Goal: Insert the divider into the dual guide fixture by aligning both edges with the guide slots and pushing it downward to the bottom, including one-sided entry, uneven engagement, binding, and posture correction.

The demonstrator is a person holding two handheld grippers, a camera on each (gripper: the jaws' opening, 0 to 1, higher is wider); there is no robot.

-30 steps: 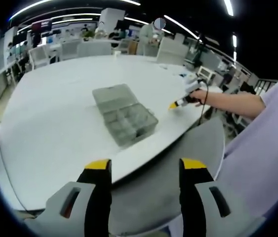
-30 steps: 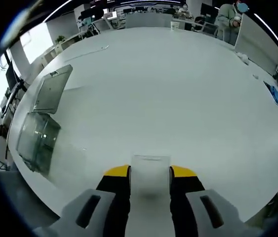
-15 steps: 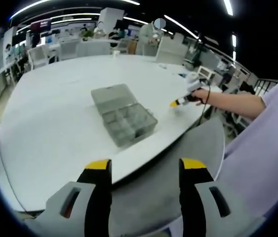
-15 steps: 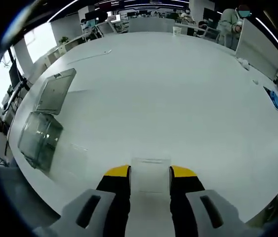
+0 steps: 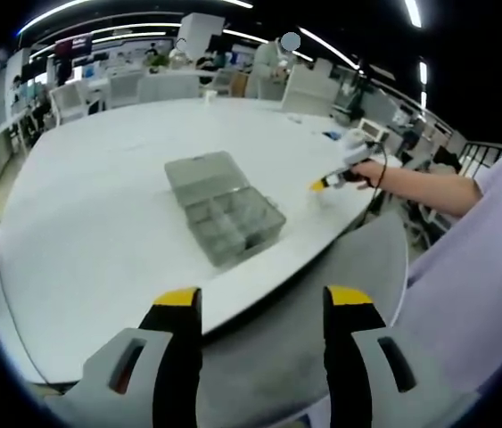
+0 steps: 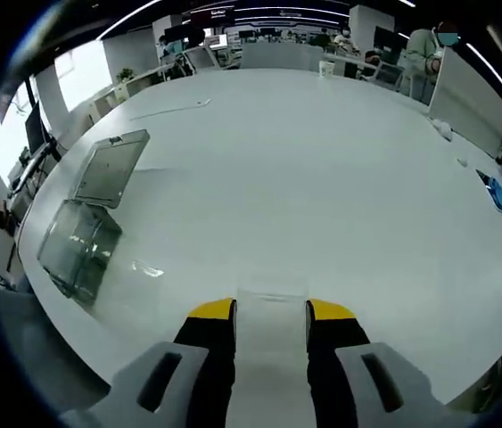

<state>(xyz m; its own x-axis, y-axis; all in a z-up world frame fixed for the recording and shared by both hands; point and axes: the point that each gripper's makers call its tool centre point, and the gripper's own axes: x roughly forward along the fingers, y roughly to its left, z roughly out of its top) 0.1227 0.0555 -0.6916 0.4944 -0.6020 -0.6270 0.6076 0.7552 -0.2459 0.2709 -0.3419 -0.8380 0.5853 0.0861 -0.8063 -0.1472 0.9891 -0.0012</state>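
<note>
Your right claw (image 6: 270, 312) is clamped on the clear divider (image 6: 270, 323), held above the counter (image 6: 322, 178) well right of the open compartment box (image 5: 224, 207), while your left claw (image 5: 264, 299) hangs spread and empty off the counter's edge.

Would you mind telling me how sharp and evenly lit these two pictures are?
Left gripper view: fisheye bends the white table; the clear plastic compartment box is fairly sharp, the right gripper small and soft. Right gripper view: the translucent divider between the jaws looks washed out against the bright table, and ceiling strip lights glare at the top.
</note>
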